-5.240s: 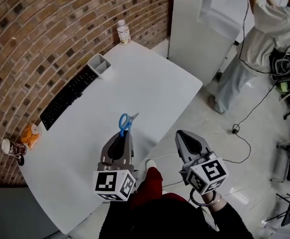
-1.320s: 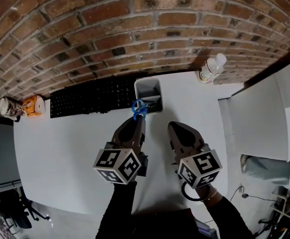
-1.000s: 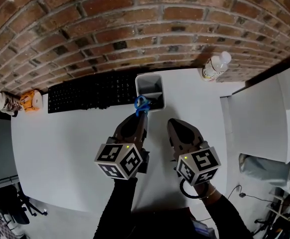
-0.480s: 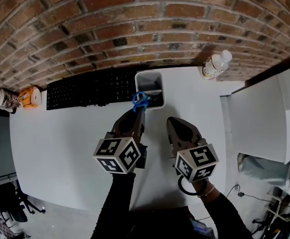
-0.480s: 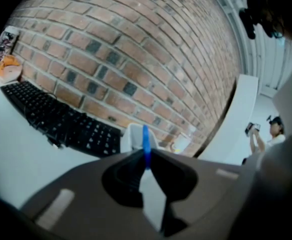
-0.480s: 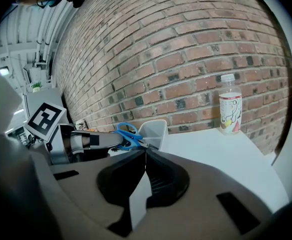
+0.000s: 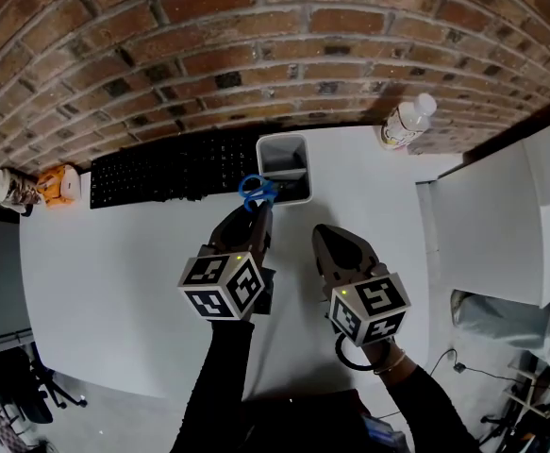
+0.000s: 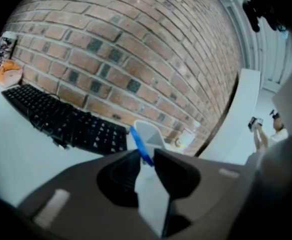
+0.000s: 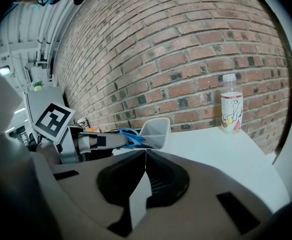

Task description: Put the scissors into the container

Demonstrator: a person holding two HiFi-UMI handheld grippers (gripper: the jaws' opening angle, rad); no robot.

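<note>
Head view: scissors [image 7: 257, 192] at container [image 7: 284, 166] rim; stiff, light, likely best gripped by handles; left gripper [image 7: 258, 212] jaws opening around them; right gripper [image 7: 323, 235] closed, empty.

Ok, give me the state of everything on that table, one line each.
left gripper: jaws opening, blue handles between them.
right gripper: shut, empty.
scissors: blades reaching over the container's rim, not yet dropped in.
container: upright, open-topped.
bottle: upright, capped.
keyboard: flat, along the wall.
</note>
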